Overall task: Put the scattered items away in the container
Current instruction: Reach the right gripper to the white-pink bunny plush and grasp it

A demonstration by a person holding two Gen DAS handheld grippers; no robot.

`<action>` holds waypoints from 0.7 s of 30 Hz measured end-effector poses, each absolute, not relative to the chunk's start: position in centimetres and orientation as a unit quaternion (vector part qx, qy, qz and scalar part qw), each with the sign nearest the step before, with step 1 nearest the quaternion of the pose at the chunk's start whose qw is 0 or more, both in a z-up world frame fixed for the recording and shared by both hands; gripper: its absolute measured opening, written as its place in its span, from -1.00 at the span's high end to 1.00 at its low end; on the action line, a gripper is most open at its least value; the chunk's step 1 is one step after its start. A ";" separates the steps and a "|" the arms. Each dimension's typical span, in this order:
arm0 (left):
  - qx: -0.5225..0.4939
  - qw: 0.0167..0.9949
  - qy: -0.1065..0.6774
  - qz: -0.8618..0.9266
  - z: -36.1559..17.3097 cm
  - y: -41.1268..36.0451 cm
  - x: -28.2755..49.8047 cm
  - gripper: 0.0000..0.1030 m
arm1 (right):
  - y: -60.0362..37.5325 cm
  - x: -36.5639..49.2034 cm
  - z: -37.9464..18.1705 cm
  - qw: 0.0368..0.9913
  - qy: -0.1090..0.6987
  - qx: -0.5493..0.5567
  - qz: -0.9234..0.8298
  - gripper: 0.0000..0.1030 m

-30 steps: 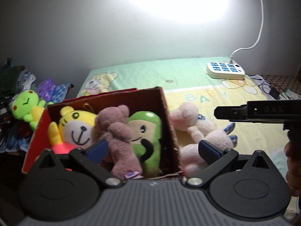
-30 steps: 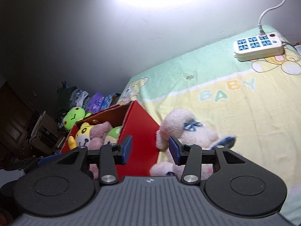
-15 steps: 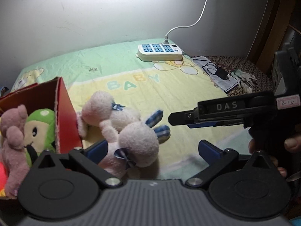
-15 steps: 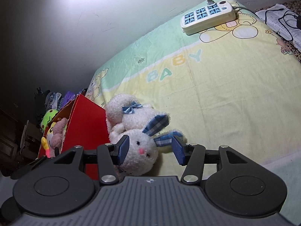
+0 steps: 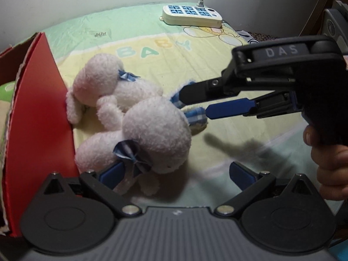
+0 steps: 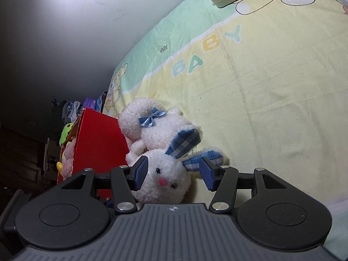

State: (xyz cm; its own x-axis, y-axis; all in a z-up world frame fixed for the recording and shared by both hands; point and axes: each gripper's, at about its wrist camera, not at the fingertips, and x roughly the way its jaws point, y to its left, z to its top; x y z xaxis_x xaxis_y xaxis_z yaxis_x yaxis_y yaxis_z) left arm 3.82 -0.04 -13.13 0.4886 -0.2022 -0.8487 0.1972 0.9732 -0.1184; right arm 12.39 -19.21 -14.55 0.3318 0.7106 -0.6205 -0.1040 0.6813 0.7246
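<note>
A white plush rabbit (image 5: pixel 152 130) with blue plaid ears and bows lies on the bed sheet against the red cardboard box (image 5: pixel 41 113). It also shows in the right wrist view (image 6: pixel 161 152), beside the box (image 6: pixel 97 143). My left gripper (image 5: pixel 174 174) is open just in front of the rabbit, its left finger by the bow. My right gripper (image 6: pixel 174 171) is open with its jaws on either side of the rabbit's head, apart from it. The right gripper (image 5: pixel 195 102) shows in the left wrist view, reaching at the plaid ears.
Several plush toys (image 6: pixel 65 150) sit inside the box. A white power strip (image 5: pixel 191 15) with its cord lies at the far side of the sheet. A pile of clothes and toys (image 6: pixel 71 111) lies beyond the box. A wall stands behind the bed.
Both grippers have swung right from the box and come closer to the rabbit. The right gripper's jaws now stand around its head.
</note>
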 end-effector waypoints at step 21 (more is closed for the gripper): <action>0.032 0.872 0.464 -0.152 -11.0 -1.8 3.1 -0.97 | -21.4 12.6 -15.2 0.743 0.520 0.313 0.281 0.41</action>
